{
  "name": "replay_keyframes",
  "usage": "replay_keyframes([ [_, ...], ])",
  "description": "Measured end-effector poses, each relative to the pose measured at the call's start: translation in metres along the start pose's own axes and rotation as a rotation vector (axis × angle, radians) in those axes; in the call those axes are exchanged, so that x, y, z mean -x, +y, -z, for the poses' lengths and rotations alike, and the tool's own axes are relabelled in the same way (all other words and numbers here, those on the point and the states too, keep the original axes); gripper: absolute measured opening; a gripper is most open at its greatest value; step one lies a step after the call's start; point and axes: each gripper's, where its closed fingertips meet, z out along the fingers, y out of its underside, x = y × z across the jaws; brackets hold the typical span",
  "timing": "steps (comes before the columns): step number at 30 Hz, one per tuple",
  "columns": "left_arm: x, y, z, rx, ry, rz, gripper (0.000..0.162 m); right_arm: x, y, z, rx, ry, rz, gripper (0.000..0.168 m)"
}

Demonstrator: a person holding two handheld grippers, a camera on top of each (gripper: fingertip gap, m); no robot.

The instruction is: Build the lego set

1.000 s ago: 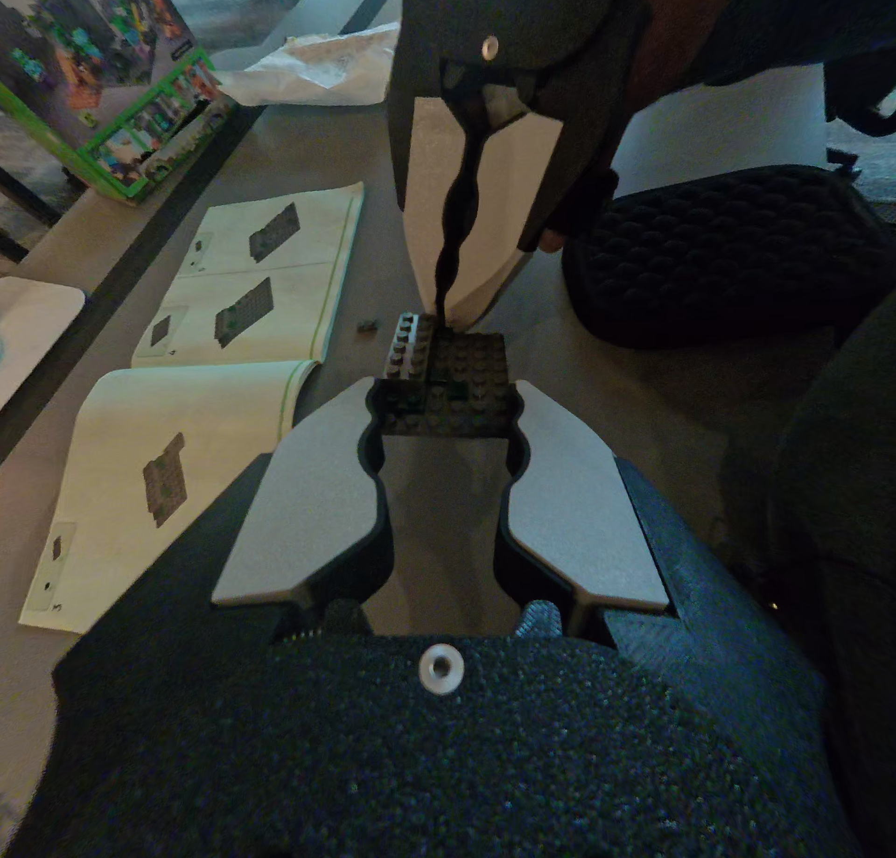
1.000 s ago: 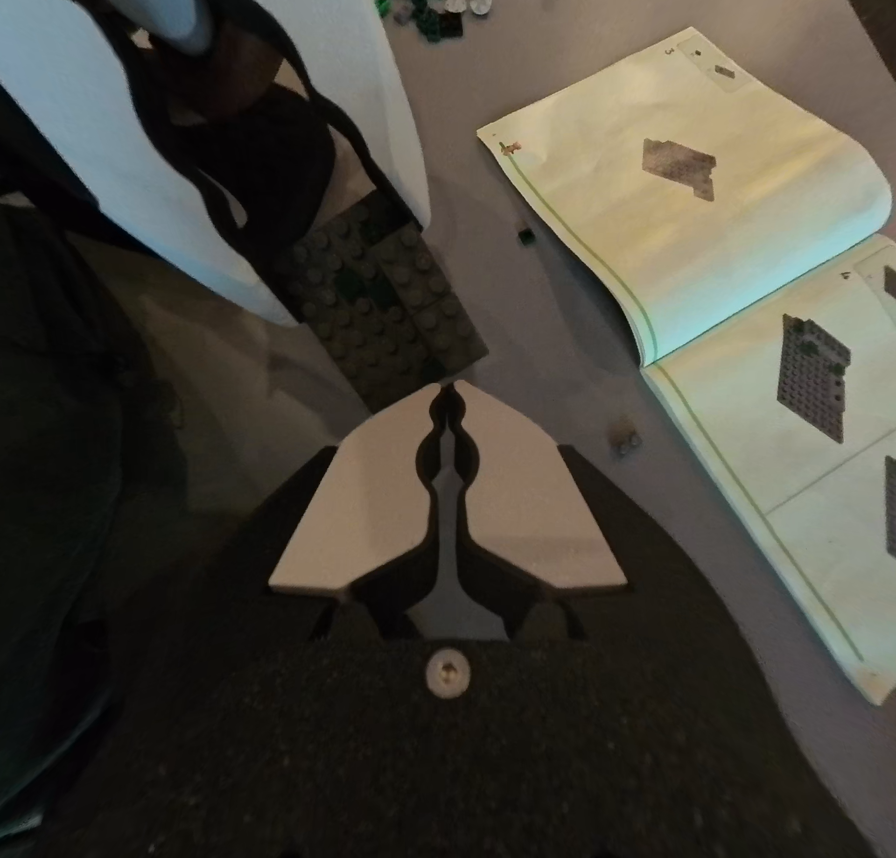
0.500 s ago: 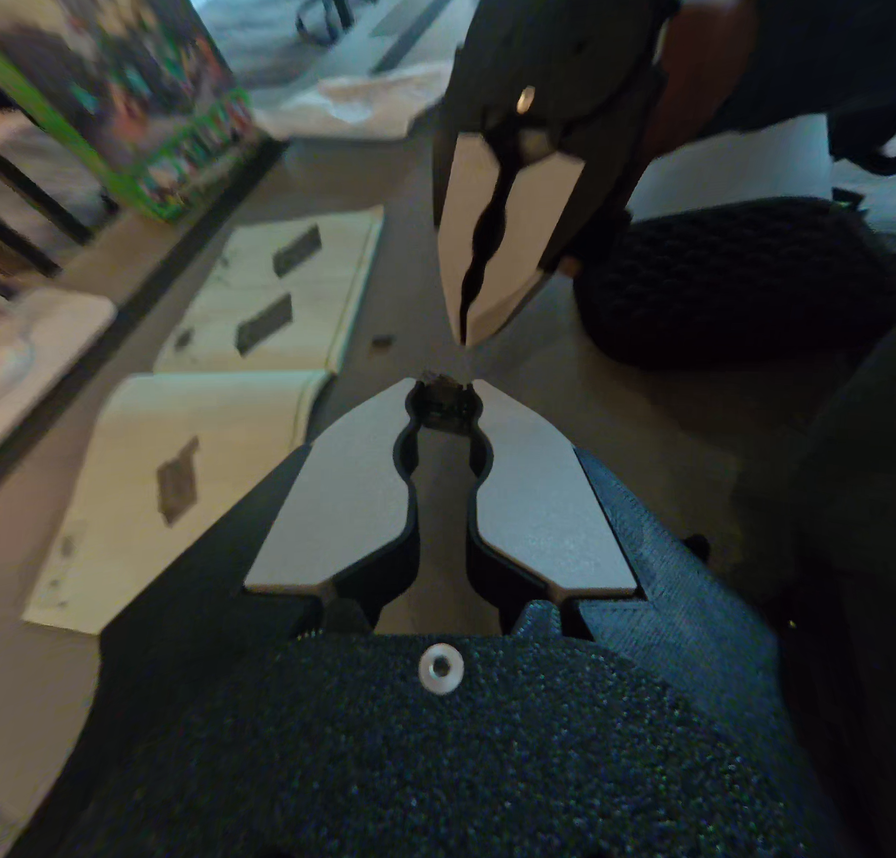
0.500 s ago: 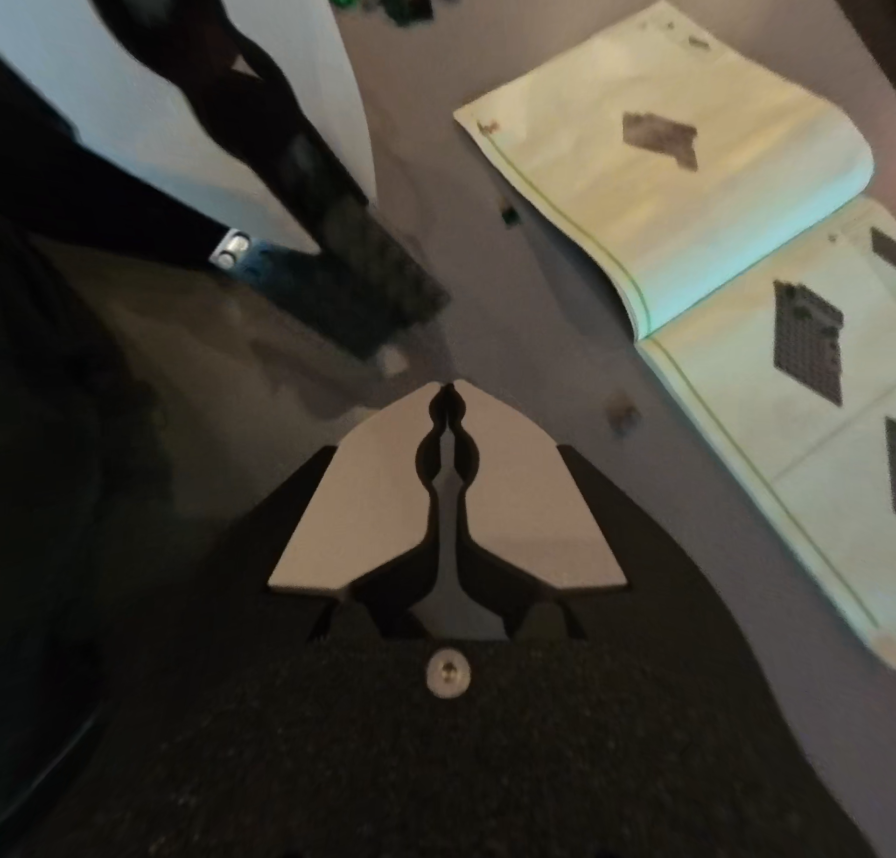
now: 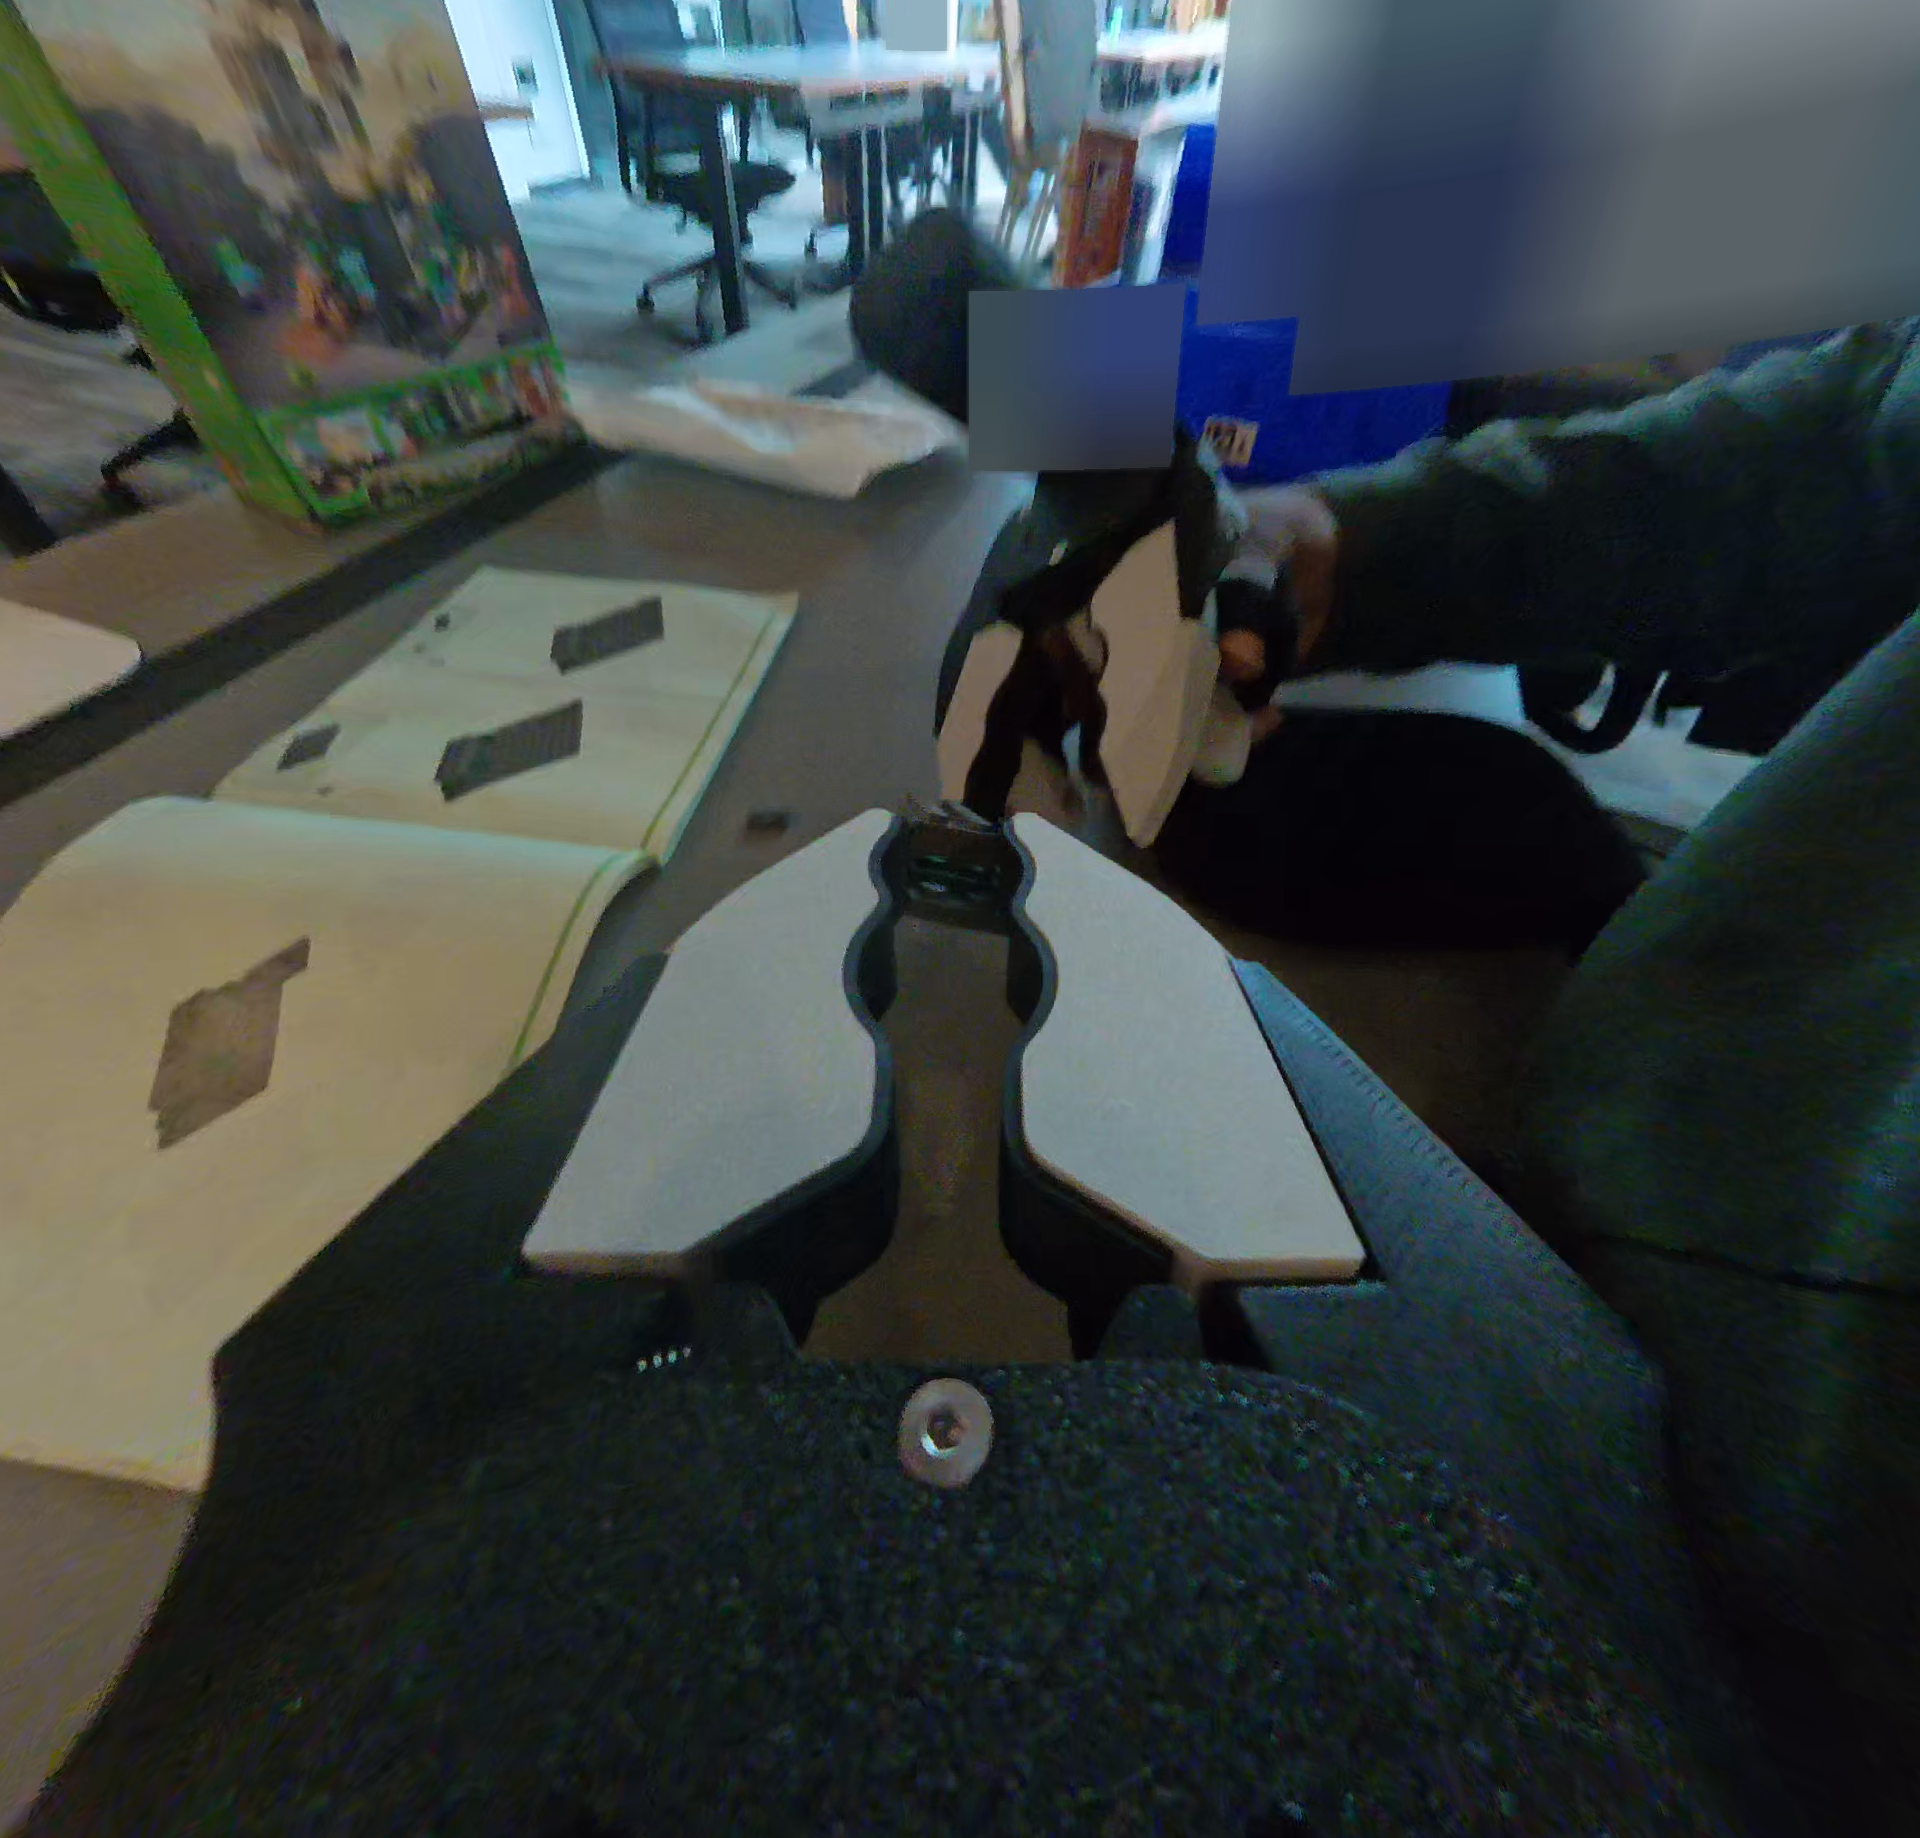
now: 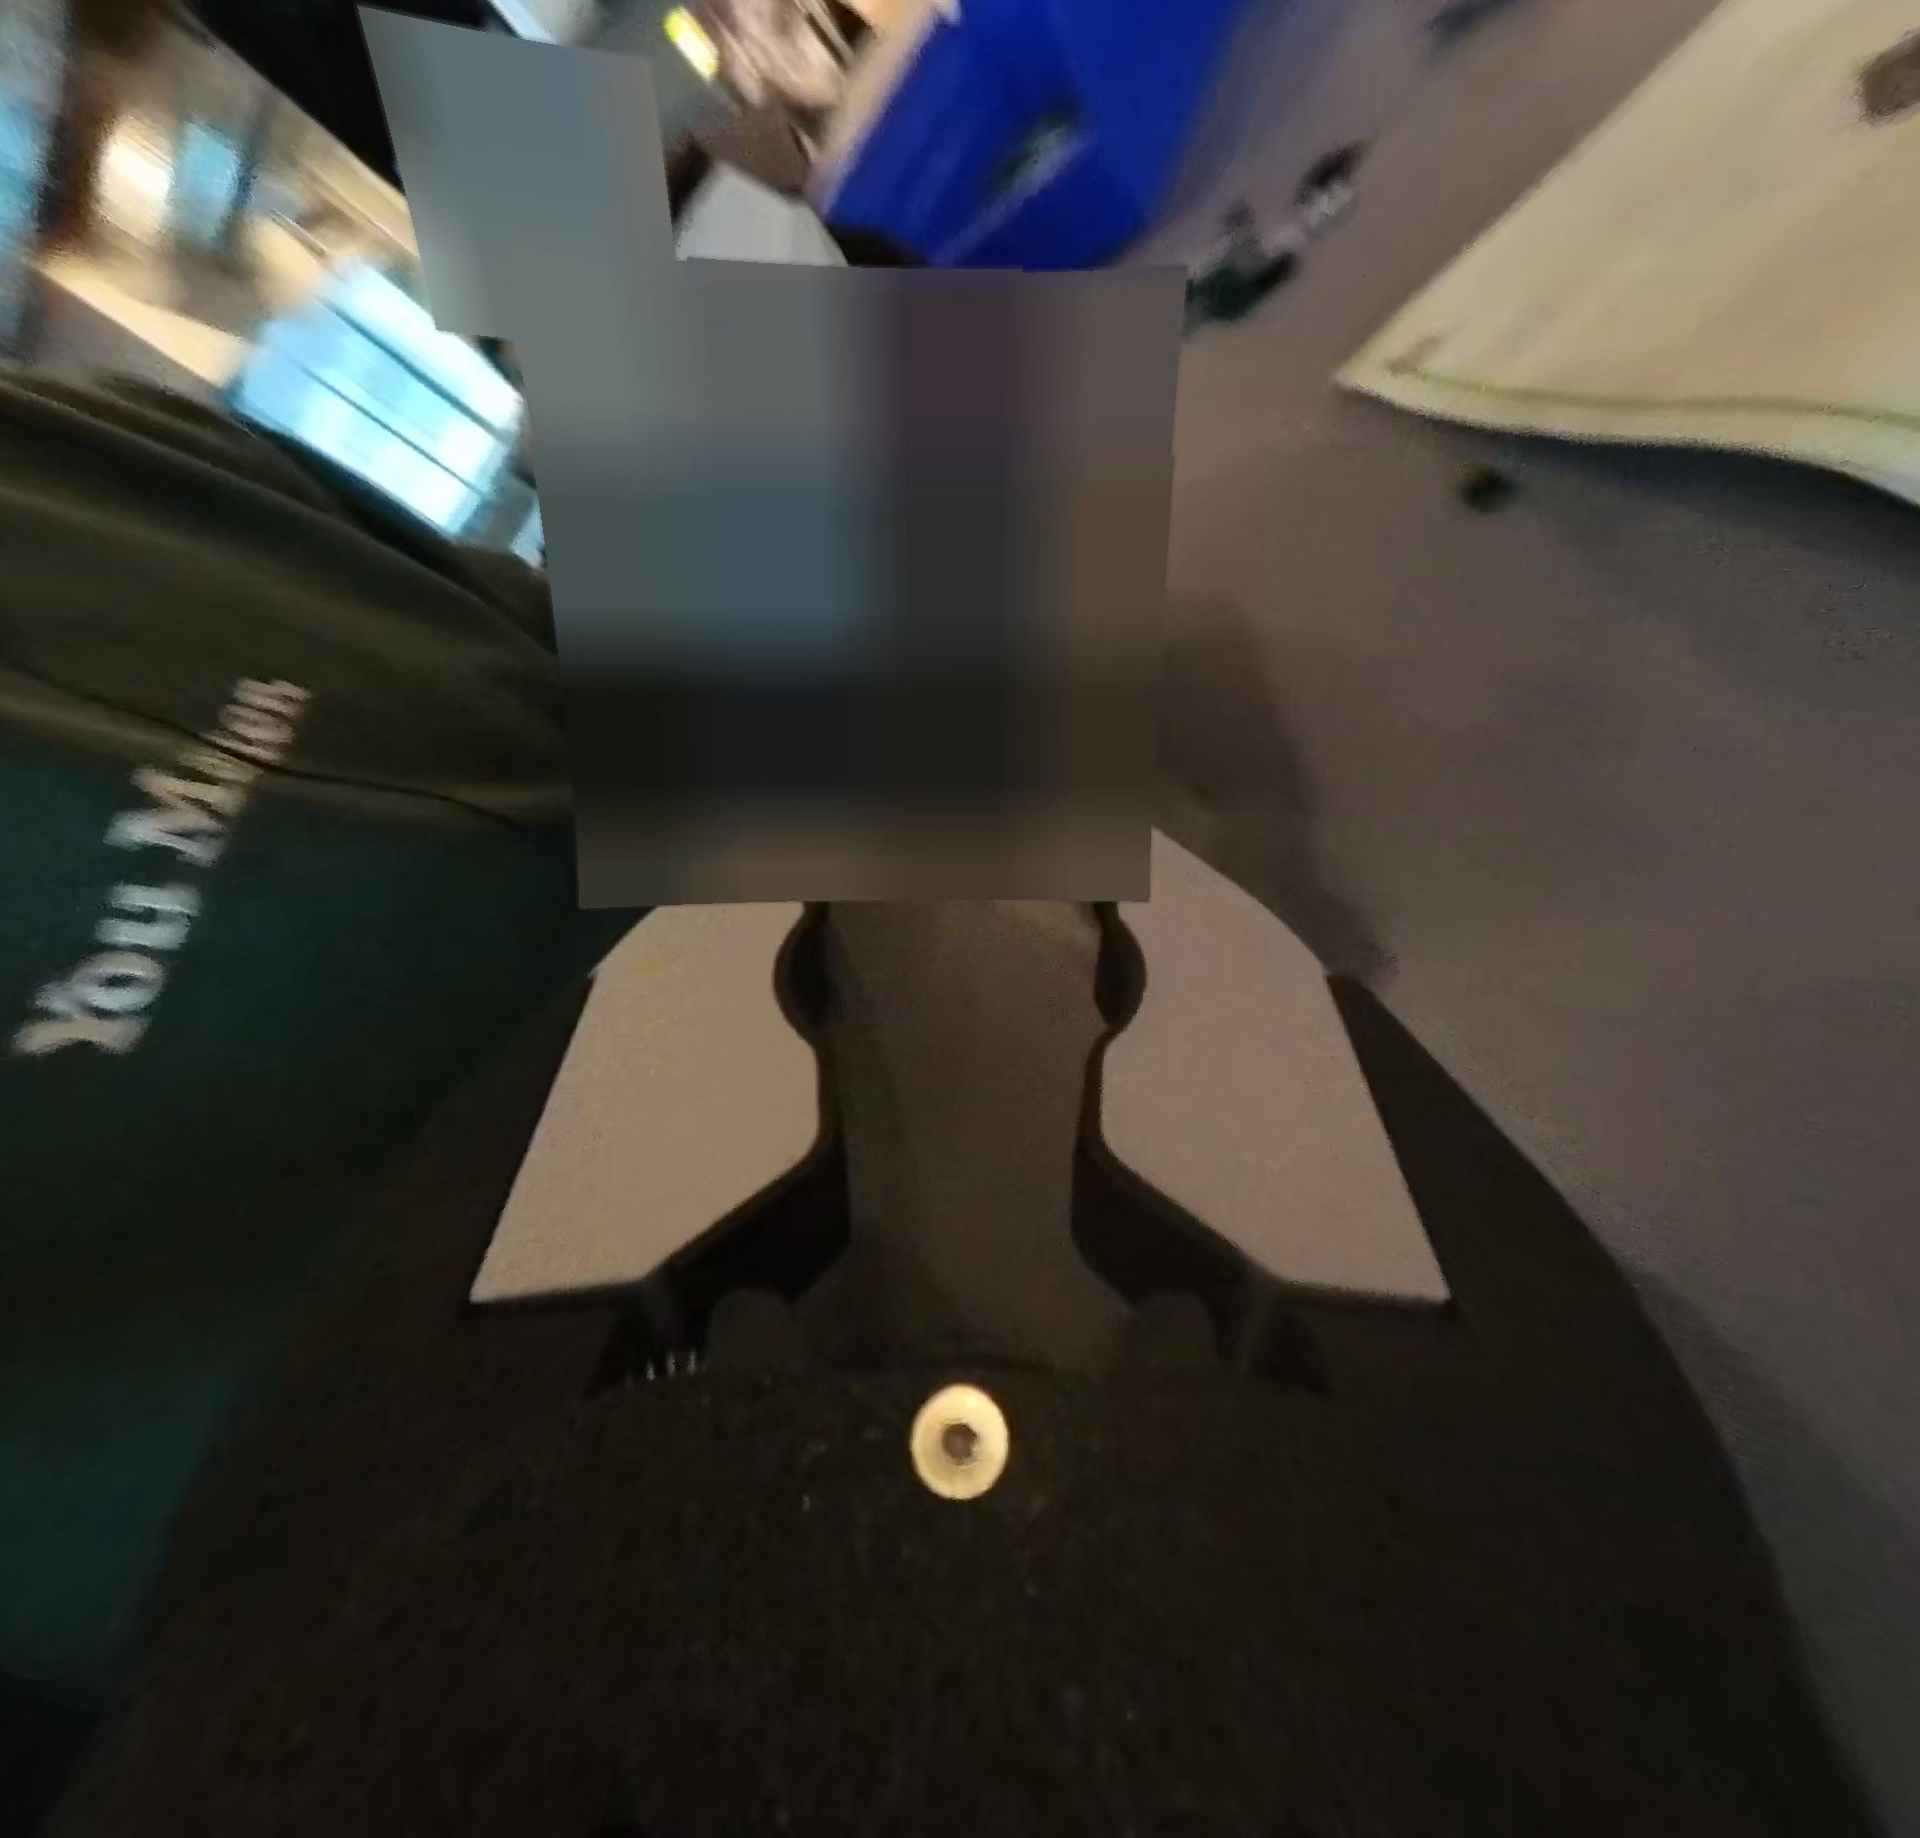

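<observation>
My left gripper is shut on a dark grey lego plate assembly, held at the fingertips and seen almost edge-on above the table. My right gripper hangs just beyond it, tips pointing down, jaws apart and empty. In the right wrist view its fingers stand wide apart; a mosaic patch hides the tips and the view is blurred. The open instruction booklet lies to the left; it also shows in the right wrist view.
A small dark piece lies on the table by the booklet. The green lego box and a plastic bag are at the back left. A black cushion lies right. Loose pieces lie blurred far off. About 7 centimetres separates my left fingertips from my right.
My left gripper has closed to a narrower grip on the plate and tilted up. My right gripper has opened, drawn back from the plate and swung upward.
</observation>
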Motion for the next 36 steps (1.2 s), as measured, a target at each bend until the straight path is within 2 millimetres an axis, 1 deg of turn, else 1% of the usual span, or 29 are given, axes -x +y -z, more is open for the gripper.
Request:
replay_keyframes([
  [3,-0.007,-0.014,0.003,-0.065,0.025,0.006,0.018,0.017,-0.011,-0.003,-0.046,-0.125,-0.047,0.054],
  [4,-0.009,-0.019,0.005,-0.088,0.029,0.004,0.016,0.024,-0.015,-0.003,-0.058,-0.181,-0.075,0.054],
  [7,-0.012,-0.029,0.007,-0.135,0.034,-0.022,0.016,0.042,-0.022,-0.006,-0.088,-0.310,-0.115,0.032],
  [9,-0.013,-0.034,0.009,-0.161,0.042,-0.029,0.017,0.048,-0.027,-0.004,-0.123,-0.373,-0.171,0.016],
  [11,-0.014,-0.031,0.009,-0.143,0.046,-0.041,0.020,0.047,-0.031,-0.001,-0.157,-0.388,-0.206,0.005],
  [15,-0.018,-0.025,0.010,-0.114,0.063,-0.061,0.030,0.046,-0.028,-0.002,-0.158,-0.363,-0.223,0.004],
  [18,-0.018,-0.017,0.009,-0.065,0.058,-0.091,0.047,0.045,-0.030,-0.001,-0.168,-0.376,-0.272,0.004],
  [20,-0.019,-0.010,0.007,-0.022,0.048,-0.146,0.059,0.042,-0.031,0.000,-0.176,-0.369,-0.289,0.004],
  [22,-0.017,-0.005,0.005,0.014,0.017,-0.205,0.064,0.041,-0.031,-0.001,-0.174,-0.366,-0.311,0.004],
  [24,-0.013,0.000,0.003,0.053,-0.026,-0.268,0.064,0.040,-0.032,-0.003,-0.172,-0.362,-0.334,0.004],
  [27,-0.006,0.006,0.001,0.093,-0.080,-0.348,0.056,0.041,-0.033,-0.006,-0.165,-0.364,-0.358,0.004],
  [30,-0.004,0.006,0.000,0.090,-0.078,-0.342,0.056,0.041,-0.033,-0.007,-0.167,-0.352,-0.375,0.004],
  [33,-0.003,0.010,0.000,0.104,-0.067,-0.334,0.056,0.039,-0.031,-0.008,-0.162,-0.316,-0.387,0.004],
  [36,-0.004,0.012,0.000,0.080,-0.036,-0.294,0.056,0.040,-0.030,-0.009,-0.167,-0.291,-0.382,0.004],
])
